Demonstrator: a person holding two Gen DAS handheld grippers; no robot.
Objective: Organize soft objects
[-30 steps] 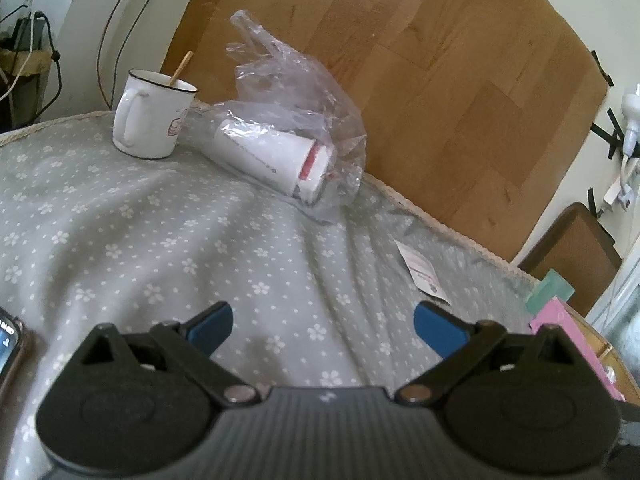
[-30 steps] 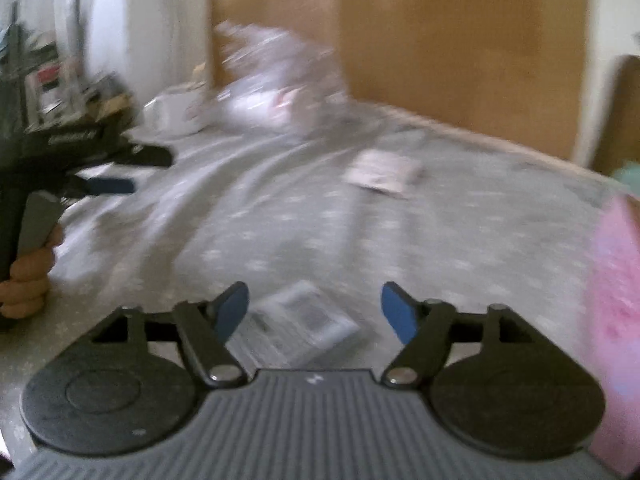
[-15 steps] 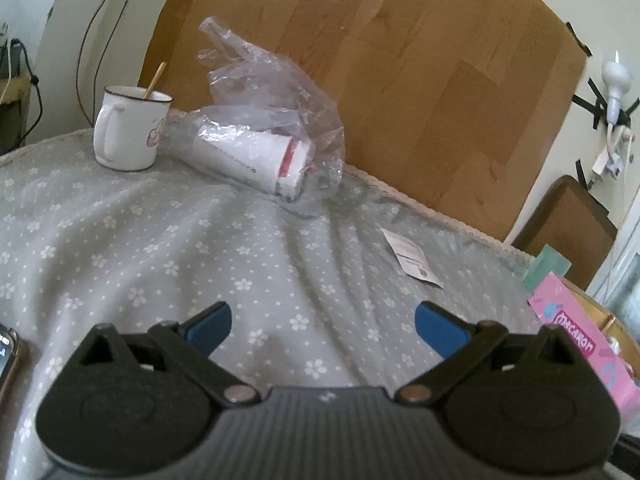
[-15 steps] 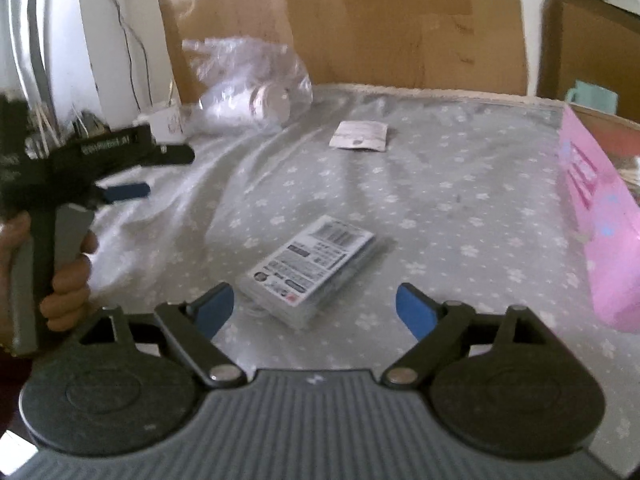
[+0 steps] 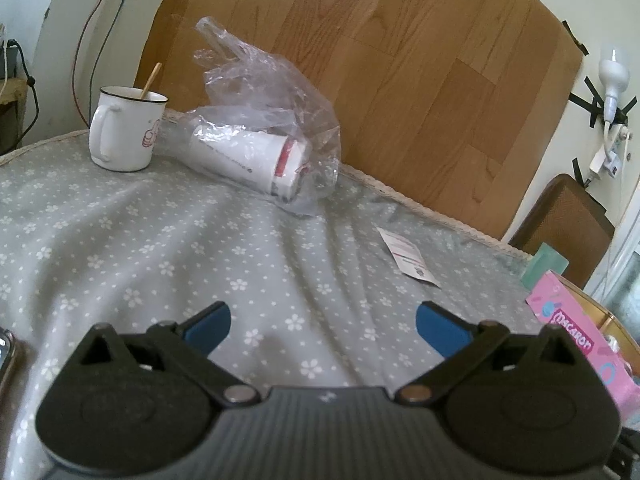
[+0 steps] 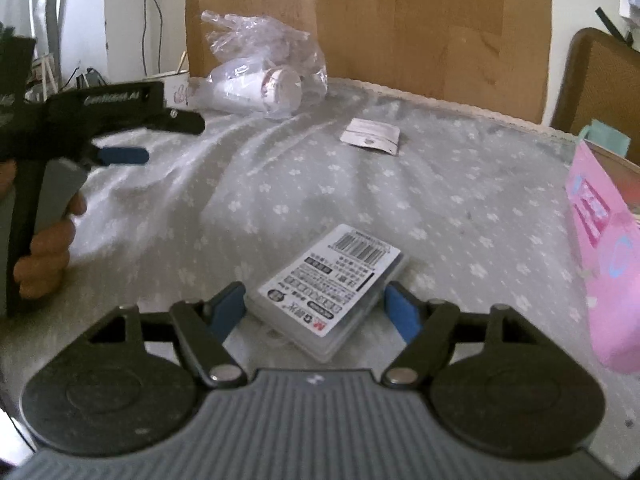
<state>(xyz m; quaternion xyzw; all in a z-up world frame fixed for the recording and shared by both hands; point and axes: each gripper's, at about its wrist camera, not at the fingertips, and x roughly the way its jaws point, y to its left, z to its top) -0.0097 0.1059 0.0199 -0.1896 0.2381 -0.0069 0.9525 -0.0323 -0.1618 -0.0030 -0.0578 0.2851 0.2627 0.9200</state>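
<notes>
Right tongs (image 6: 314, 310) just narrowed, jaws flanking flat plastic pack (image 6: 332, 284) at 6 o'clock on table (image 6: 460, 184), contact unclear, left tongs (image 5: 322, 322) wide open, empty, bagged cup (image 5: 256, 156) at 12 o'clock.

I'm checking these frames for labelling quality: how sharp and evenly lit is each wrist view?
Left wrist view: sharp, soft daylight, glare on the plastic bag, the wooden board bowed by the fisheye. Right wrist view: softer and hazier, the pack's barcode visible but its small print unreadable, the pink box washed out at the edge.
</notes>
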